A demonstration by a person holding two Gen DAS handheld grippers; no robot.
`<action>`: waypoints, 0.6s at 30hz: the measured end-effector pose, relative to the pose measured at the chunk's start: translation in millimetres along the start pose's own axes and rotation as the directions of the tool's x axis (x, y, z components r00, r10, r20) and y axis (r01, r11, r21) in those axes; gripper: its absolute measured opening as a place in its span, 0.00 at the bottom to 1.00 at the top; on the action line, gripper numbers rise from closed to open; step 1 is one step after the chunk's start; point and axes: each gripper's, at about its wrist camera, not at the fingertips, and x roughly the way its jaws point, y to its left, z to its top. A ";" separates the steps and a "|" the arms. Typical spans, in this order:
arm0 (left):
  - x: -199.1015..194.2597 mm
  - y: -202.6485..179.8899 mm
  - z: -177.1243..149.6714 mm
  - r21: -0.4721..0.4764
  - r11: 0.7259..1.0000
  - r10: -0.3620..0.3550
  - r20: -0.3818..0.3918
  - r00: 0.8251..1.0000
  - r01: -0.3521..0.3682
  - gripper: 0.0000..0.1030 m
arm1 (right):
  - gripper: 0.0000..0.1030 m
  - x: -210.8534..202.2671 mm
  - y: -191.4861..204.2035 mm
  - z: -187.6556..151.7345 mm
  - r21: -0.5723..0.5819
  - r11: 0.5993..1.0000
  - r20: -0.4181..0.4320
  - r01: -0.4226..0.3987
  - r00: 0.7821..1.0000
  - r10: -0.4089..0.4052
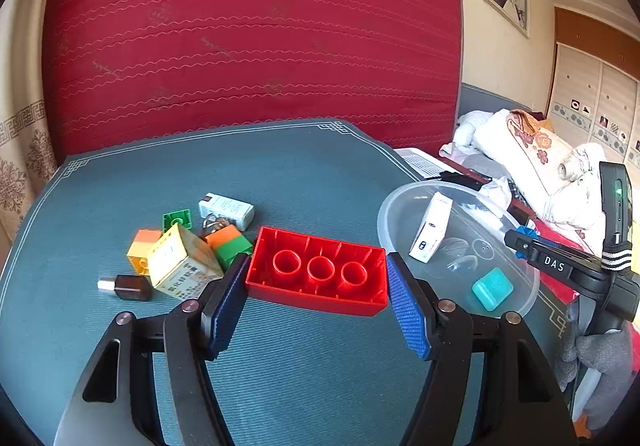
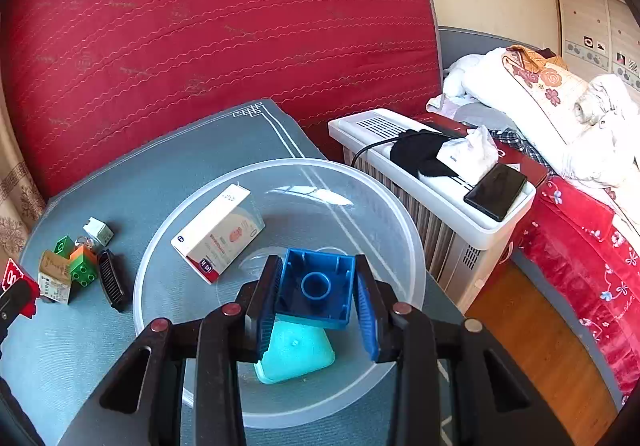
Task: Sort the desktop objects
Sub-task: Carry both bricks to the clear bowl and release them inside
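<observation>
You are pinching a large red plastic building brick (image 1: 318,270) across its long ends with the left gripper (image 1: 318,300), hollow underside with 3 rings facing the camera, so it seems lifted off the teal table mat (image 1: 240,182). At its 3 o'clock sits the clear plastic bowl (image 1: 390,206), likely the sorting target. Your right gripper (image 2: 314,310) is clamping a small blue plastic brick (image 2: 316,288) above that bowl, over the turquoise square case (image 2: 298,354), with a white-and-red medicine carton (image 2: 218,232) at 10 o'clock. The unsorted pile, including a yellow-and-orange brick (image 1: 142,250), is lying at the red brick's 9 o'clock.
</observation>
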 end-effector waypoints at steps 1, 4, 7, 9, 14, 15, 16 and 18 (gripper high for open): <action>1.4 -4.2 0.8 0.004 1.000 -0.011 -0.004 1.000 0.011 0.68 | 0.38 0.7 -1.7 0.7 0.002 1.000 0.000 -0.002 1.000 0.002; 6.5 -17.7 2.6 0.018 0.999 -0.039 -0.013 0.999 0.039 0.68 | 0.39 2.4 -6.7 1.8 0.015 1.000 -0.004 -0.011 1.000 0.011; 9.8 -28.6 5.1 0.036 0.997 -0.061 -0.018 0.998 0.061 0.68 | 0.53 3.7 -11.6 3.0 0.033 0.999 -0.016 -0.019 1.000 0.020; 11.4 -35.0 7.4 0.052 0.996 -0.071 -0.018 0.997 0.071 0.68 | 0.68 0.2 -13.3 3.2 0.040 0.999 -0.003 -0.013 1.000 0.013; 14.3 -50.9 14.7 0.086 0.991 -0.101 -0.017 0.995 0.102 0.68 | 0.70 -16.5 -17.5 5.4 0.041 0.999 0.052 0.006 0.999 -0.008; 15.1 -54.7 15.8 0.092 0.990 -0.107 -0.018 0.994 0.108 0.68 | 0.70 -20.0 -19.8 5.4 0.048 0.999 0.062 0.012 0.998 -0.015; 15.8 -58.3 16.4 0.099 0.988 -0.115 -0.019 0.993 0.117 0.68 | 0.70 -23.1 -22.8 5.4 0.057 0.998 0.070 0.018 0.997 -0.022; 18.3 -66.4 16.9 0.112 0.985 -0.131 -0.023 0.991 0.133 0.68 | 0.70 -28.9 -29.8 5.1 0.076 0.996 0.087 0.036 0.995 -0.042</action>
